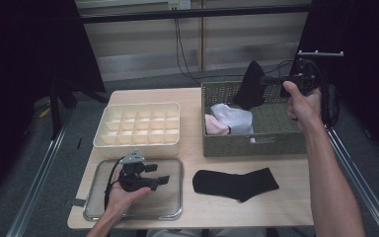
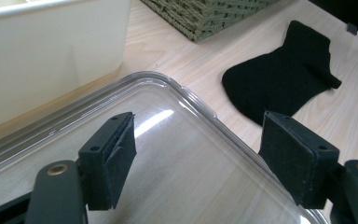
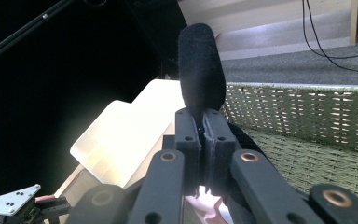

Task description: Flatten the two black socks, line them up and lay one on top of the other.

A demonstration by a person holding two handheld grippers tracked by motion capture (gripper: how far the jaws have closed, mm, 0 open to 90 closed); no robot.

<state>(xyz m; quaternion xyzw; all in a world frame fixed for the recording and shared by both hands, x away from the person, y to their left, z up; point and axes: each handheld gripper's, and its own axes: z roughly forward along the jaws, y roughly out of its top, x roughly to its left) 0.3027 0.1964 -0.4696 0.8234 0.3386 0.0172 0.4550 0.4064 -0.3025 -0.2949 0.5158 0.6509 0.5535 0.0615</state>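
High view: my right hand-held gripper pinches a black fabric sock thinly above the woven olive basket; it could slip free.

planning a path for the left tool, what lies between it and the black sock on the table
In the high view, between the left tool and the flat black sock lie the clear tray's rim and bare wooden table.

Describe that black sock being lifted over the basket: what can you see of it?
The lifted black sock looks like soft, fuzzy knit. The right tool has its jaws shut on it, and it dangles limp in the air above the woven basket, clear of the pale clothes inside. In the right gripper view one rounded end stands above the pads.
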